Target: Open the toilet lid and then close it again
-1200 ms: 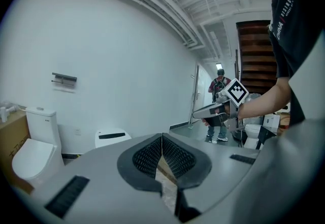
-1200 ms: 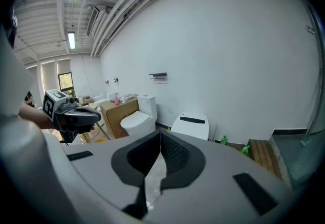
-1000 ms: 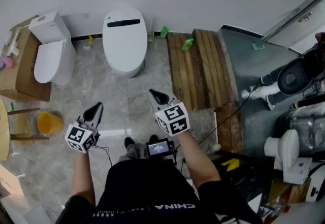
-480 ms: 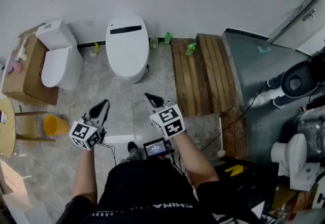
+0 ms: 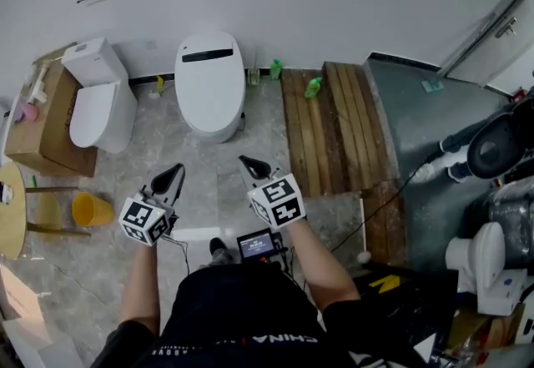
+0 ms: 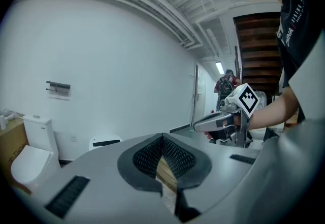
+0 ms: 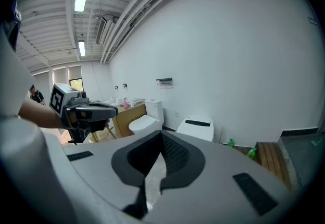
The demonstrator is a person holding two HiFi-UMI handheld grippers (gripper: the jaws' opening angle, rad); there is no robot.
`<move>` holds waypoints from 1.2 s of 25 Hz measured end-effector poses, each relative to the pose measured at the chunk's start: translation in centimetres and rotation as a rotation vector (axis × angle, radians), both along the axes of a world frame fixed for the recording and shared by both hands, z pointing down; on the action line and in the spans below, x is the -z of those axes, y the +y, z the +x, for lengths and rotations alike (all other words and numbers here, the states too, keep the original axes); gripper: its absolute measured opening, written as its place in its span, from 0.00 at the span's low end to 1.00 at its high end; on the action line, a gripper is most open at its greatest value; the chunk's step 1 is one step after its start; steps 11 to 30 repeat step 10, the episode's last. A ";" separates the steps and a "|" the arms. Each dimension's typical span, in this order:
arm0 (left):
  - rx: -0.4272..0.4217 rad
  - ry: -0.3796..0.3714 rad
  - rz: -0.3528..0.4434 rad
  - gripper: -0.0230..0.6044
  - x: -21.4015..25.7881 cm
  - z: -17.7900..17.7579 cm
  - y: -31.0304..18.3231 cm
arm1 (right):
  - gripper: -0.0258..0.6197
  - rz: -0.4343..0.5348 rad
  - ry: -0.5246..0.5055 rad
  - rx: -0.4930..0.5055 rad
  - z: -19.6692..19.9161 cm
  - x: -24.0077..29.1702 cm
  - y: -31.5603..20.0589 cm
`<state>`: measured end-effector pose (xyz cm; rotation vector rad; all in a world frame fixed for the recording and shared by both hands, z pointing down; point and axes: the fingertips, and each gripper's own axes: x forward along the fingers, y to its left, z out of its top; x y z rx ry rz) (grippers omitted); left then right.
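Observation:
The white toilet [image 5: 209, 83] stands against the far wall with its lid down; it also shows as toilet [image 6: 105, 142] and toilet [image 7: 198, 127]. My left gripper [image 5: 177, 170] and right gripper [image 5: 244, 162] hover side by side over the floor, well short of the toilet and pointing toward it. Both are shut with nothing between the jaws. In the left gripper view my left gripper [image 6: 162, 136] is closed, with the right gripper [image 6: 197, 126] off to its right. The right gripper [image 7: 161, 134] is closed too, and the left gripper [image 7: 114, 111] shows at the left of that view.
A second toilet [image 5: 96, 103] with a tank stands left of the first, beside a cardboard box [image 5: 37, 120]. A yellow bucket [image 5: 88, 209] and a round table [image 5: 8, 212] are at the left. Right of the toilet are green bottles [image 5: 310, 88] and a wooden pallet [image 5: 329, 120]. A person [image 5: 492, 137] is at far right.
My left gripper has shifted a little forward and to the right, toward the toilet. The right gripper has barely moved. The lid stays down.

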<state>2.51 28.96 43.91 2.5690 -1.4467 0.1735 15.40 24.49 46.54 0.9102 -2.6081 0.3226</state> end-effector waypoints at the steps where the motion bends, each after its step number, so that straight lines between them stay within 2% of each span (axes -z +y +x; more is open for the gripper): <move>1: -0.001 -0.001 0.000 0.05 0.0 0.0 0.0 | 0.06 -0.003 0.001 -0.002 0.0 -0.1 0.0; 30: -0.011 -0.023 -0.003 0.05 -0.8 0.4 0.4 | 0.06 -0.009 0.004 -0.001 0.4 0.0 0.1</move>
